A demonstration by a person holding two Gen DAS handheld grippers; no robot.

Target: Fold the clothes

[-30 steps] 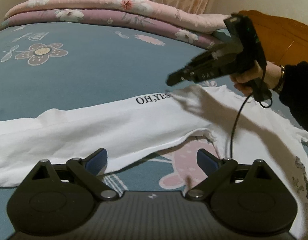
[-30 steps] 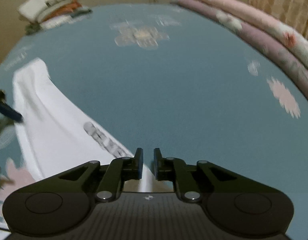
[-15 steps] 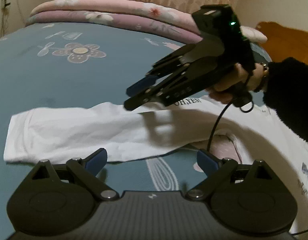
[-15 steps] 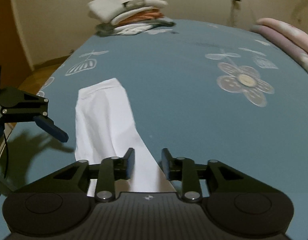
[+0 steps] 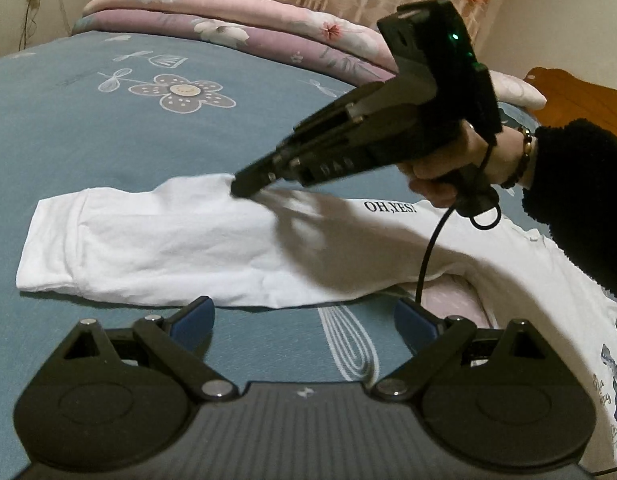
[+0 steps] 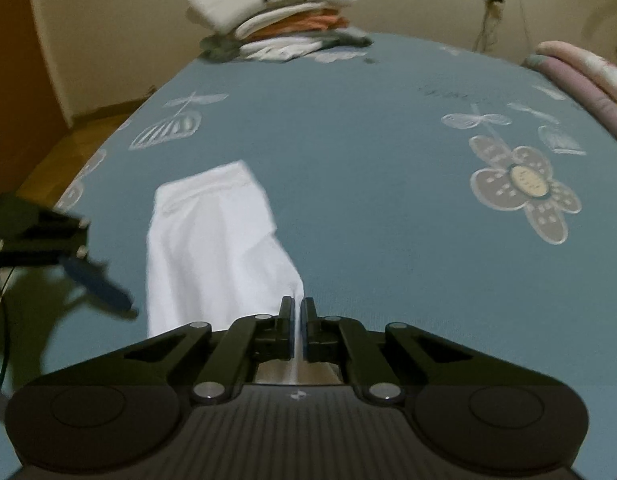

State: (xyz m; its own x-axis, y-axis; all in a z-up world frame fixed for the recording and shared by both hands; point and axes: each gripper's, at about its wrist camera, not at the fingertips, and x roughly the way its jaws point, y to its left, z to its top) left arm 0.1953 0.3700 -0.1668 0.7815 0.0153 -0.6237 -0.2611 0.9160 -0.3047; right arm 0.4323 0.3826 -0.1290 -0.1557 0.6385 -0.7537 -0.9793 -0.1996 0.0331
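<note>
So your right gripper (image 6: 296,320) has just snapped shut on the far edge of the sleeve (image 5: 156,248). Half a second back its jaws were apart and hovering over the cloth; now they're pinched together with a thin ridge of white fabric caught between them (you can see it running right down the slot in the right wrist view). From the left wrist view the tips land at about 12 o'clock on the sleeve, roughly midway along its top edge, and the cloth is puckered up a bit there.

The white shirt (image 5: 488,248) itself is lying flat on the blue bedspread (image 5: 108,148), sleeve stretched out toward 9 o'clock with the cuff at the far end, the body running off toward 3 and 4 o'clock under your dark sleeve (image 5: 580,200). The "OH,YES!" print (image 5: 390,207) sits just beside your right hand.

Your left gripper (image 5: 304,320) is spread wide and holding nothing, parked at the sleeve's 6 o'clock edge, not touching it as far as I can tell.

My read: the grab is done, so the sleeve fold toward the body is next. The pile of folded clothes (image 6: 276,20) at 12 o'clock in the right view suggests this is one shirt of several
</note>
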